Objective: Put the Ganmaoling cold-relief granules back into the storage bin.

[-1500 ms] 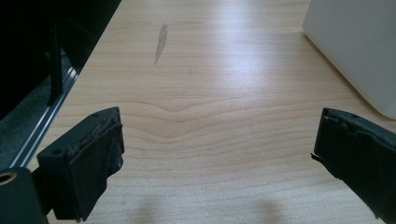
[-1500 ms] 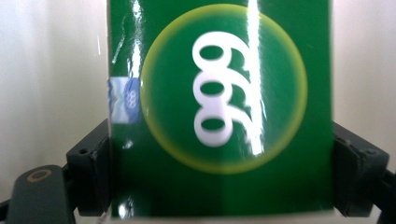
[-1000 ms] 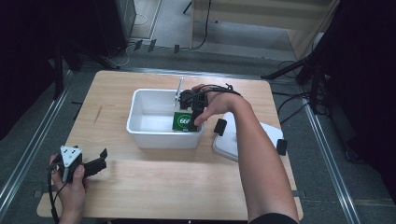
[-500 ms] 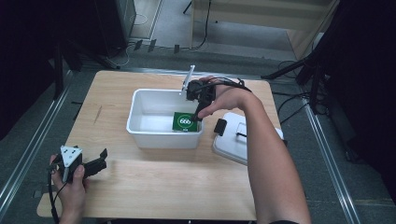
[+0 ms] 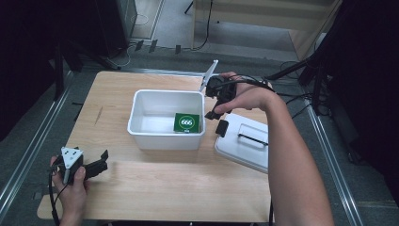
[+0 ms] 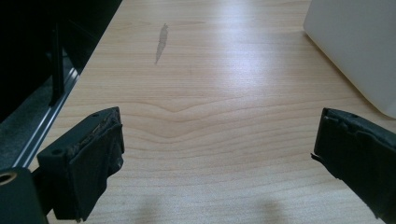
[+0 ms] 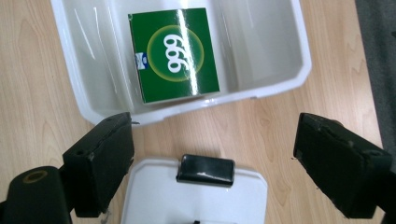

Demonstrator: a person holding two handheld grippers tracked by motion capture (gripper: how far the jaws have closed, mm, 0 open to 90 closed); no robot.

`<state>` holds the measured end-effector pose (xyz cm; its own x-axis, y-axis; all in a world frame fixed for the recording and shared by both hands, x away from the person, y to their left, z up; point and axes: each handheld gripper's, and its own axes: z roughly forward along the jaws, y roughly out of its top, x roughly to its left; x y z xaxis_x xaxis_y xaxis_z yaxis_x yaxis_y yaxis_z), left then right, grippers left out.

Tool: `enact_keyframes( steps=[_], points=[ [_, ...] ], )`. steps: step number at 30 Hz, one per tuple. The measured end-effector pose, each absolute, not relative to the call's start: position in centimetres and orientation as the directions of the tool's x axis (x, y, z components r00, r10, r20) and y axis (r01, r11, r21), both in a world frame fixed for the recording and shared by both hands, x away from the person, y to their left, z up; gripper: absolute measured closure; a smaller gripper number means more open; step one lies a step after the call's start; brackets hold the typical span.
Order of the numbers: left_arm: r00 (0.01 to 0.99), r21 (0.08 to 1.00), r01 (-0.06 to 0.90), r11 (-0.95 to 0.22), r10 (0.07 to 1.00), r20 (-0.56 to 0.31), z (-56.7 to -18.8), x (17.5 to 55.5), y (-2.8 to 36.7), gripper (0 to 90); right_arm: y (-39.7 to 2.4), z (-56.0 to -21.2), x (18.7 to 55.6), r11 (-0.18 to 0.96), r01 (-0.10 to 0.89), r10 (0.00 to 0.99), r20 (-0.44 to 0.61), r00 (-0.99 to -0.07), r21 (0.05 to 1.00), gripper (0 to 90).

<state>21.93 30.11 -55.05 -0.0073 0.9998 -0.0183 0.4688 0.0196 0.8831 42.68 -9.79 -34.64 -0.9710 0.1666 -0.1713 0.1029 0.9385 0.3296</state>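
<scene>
A white plastic bin [image 5: 141, 133] stands mid-table, and a green box marked 666 [image 5: 187, 123] lies flat in its right end. My right gripper [image 5: 214, 107] hovers open above the bin's far right corner, with nothing between its fingers. In the right gripper view the green box [image 7: 173, 53] lies in the bin [image 7: 280, 84], beyond the open right gripper [image 7: 215, 140]. The white lid [image 5: 244, 143] lies on the table right of the bin. My left gripper [image 5: 102, 161] rests open and empty near the front left edge, as the left gripper [image 6: 219, 135] view confirms.
The lid has a black latch clip [image 5: 221, 127] at its near-bin end and a handle on top; the same clip [image 7: 205, 170] sits just below the bin's rim. A corner of the bin [image 6: 359, 46] stands ahead right of the left gripper. The table's left edge drops to metal rails.
The right gripper has lifted out of the bin and drifted right, away from the green box, which stays in the bin. The left hand has not moved.
</scene>
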Motion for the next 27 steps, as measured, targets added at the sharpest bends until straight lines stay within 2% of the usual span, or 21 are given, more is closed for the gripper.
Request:
enact_keyframes(
  steps=[13, 27],
  points=[
    [-0.008, 0.883, 0.470, 0.020, 1.000, -0.018, -55.0, 21.9, 30.1, 2.3, -13.8, -33.7, 41.5, 0.934, 0.129, 0.203, -0.199, -0.959, 0.333, 12.2],
    [-0.010, 0.883, 0.468, 0.014, 1.000, -0.011, -55.1, 21.9, 30.0, 2.3, -18.5, -35.3, 40.7, 0.919, 0.197, 0.272, -0.186, -0.944, 0.341, 12.7]
  ],
)
